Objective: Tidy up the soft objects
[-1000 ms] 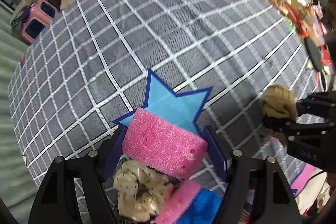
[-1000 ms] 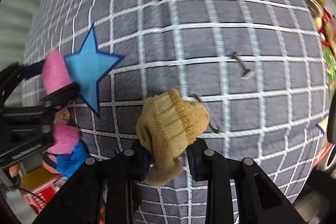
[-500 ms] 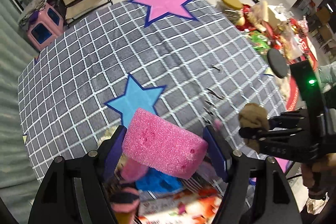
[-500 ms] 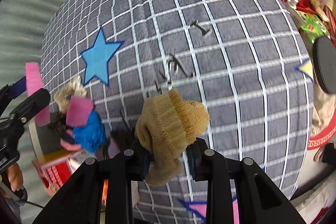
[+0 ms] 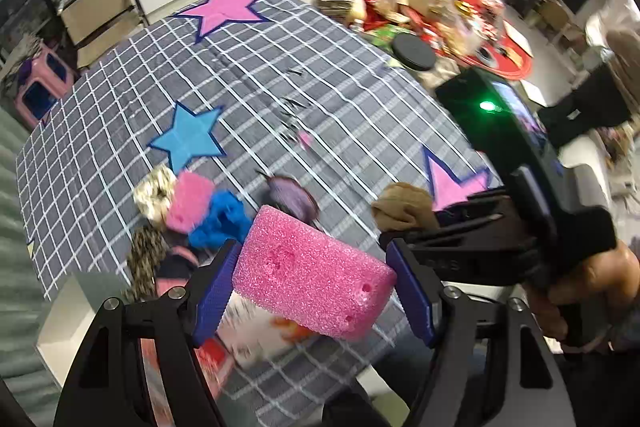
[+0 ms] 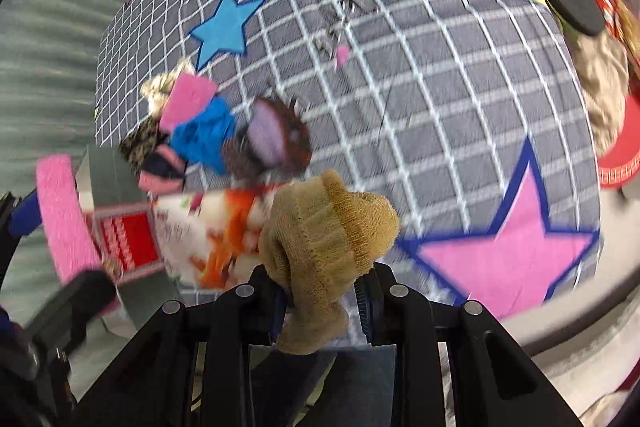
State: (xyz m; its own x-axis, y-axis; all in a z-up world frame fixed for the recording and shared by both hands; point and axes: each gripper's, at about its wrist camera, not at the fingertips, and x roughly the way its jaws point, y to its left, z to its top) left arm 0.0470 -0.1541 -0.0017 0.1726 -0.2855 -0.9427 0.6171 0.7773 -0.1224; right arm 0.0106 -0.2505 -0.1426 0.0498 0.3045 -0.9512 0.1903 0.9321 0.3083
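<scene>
My left gripper (image 5: pixel 312 287) is shut on a pink sponge block (image 5: pixel 312 279) and holds it above the table's near edge. My right gripper (image 6: pixel 324 291) is shut on a rolled tan sock (image 6: pixel 328 231), also held in the air; that sock shows in the left wrist view (image 5: pixel 404 207) too. The sponge shows at the left of the right wrist view (image 6: pixel 64 219). A pile of soft things lies on the grey checked cloth (image 5: pixel 280 67): a pink sponge (image 5: pixel 188 201), a blue cloth (image 5: pixel 220 219), a cream scrunchie (image 5: pixel 154 189), a leopard scrunchie (image 5: pixel 142 259) and a purple-brown piece (image 5: pixel 294 197).
A box with red and orange print (image 6: pixel 208 239) sits at the table's near edge below the grippers. Several black hair clips (image 5: pixel 292 115) lie mid-cloth. Jars, packets and a black round lid (image 5: pixel 412 51) crowd the far right. Star patches mark the cloth.
Both grippers have pulled back and up from the cloth, each keeping its object. The pile and the printed box have come into view below them.
</scene>
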